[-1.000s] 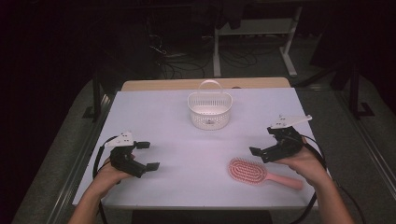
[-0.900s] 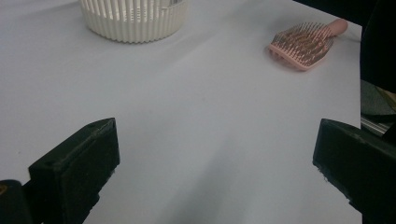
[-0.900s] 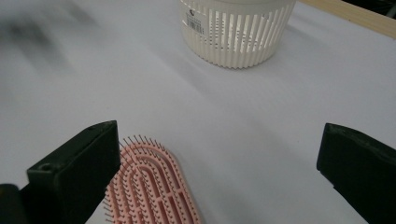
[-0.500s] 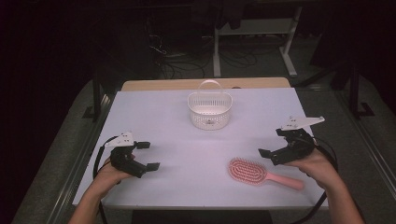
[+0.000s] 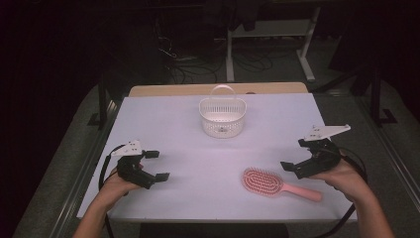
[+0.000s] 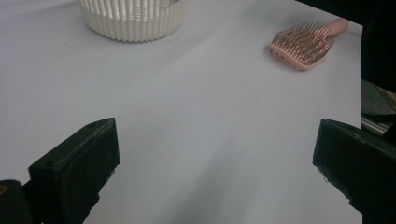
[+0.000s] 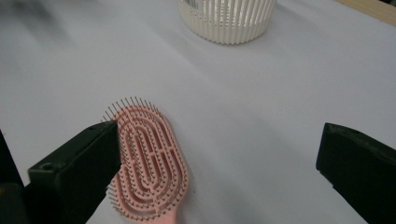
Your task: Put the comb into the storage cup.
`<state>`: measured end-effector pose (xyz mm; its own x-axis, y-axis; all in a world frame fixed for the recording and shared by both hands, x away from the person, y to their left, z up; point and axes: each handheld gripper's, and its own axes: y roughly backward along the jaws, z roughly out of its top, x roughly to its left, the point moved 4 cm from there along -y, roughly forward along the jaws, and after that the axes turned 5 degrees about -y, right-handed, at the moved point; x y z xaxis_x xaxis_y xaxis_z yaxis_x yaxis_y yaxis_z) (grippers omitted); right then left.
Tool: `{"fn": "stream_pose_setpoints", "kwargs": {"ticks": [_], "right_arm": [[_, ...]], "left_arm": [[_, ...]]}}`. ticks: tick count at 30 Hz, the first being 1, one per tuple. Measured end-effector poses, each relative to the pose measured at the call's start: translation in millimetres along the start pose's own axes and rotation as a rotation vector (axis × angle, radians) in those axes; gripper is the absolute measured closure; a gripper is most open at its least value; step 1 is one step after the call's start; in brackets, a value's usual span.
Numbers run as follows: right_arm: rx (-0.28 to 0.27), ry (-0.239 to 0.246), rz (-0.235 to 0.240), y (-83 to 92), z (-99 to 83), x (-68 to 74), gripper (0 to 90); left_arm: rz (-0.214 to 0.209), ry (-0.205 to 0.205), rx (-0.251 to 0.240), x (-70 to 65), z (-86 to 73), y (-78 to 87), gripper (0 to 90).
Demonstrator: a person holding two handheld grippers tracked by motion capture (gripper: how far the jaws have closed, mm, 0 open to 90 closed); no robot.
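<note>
I am drawing my wide-open right gripper [image 5: 300, 158] back toward the table's right edge, off the untouched pink hairbrush [image 5: 264, 181]; my left gripper [image 5: 156, 165] is staying wide too.

I see a white basket [image 5: 223, 116] at upper centre of the counter [image 5: 163, 124], and cables [image 5: 198, 74] on the dark floor behind.

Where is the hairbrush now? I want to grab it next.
In the high view the hairbrush lies bristles up on the table's near right, beside the open right gripper, nearer than the basket.
</note>
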<state>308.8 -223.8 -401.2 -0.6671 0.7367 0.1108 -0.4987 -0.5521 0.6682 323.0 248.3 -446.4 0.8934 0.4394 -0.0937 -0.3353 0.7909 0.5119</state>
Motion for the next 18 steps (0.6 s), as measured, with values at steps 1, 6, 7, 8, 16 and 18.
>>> {"fn": "stream_pose_setpoints", "kwargs": {"ticks": [1,6,7,8,16,18], "right_arm": [[0.006,0.007,0.0,0.0,-0.5,-0.6,0.0],[0.05,0.015,0.011,-1.6,-4.5,-2.4,0.0],[0.062,0.019,0.014,-2.2,-5.5,-2.6,0.0],[0.072,0.022,0.016,-3.0,-6.5,-2.6,0.0],[0.137,0.054,0.024,-6.4,-11.7,-2.2,1.6],[0.143,0.054,0.029,-6.7,-12.7,-2.2,1.7]], "left_arm": [[0.0,0.0,0.0,0.0,0.0,0.1,0.5],[-0.001,-0.001,0.0,-0.2,0.0,0.1,0.5],[0.0,-0.001,0.0,-0.1,0.0,0.1,0.5],[0.0,-0.001,0.0,0.0,0.0,0.2,0.5],[0.0,-0.001,0.0,-0.3,0.0,0.1,0.5],[0.0,-0.001,0.001,-0.3,-0.1,0.2,0.5]]}}
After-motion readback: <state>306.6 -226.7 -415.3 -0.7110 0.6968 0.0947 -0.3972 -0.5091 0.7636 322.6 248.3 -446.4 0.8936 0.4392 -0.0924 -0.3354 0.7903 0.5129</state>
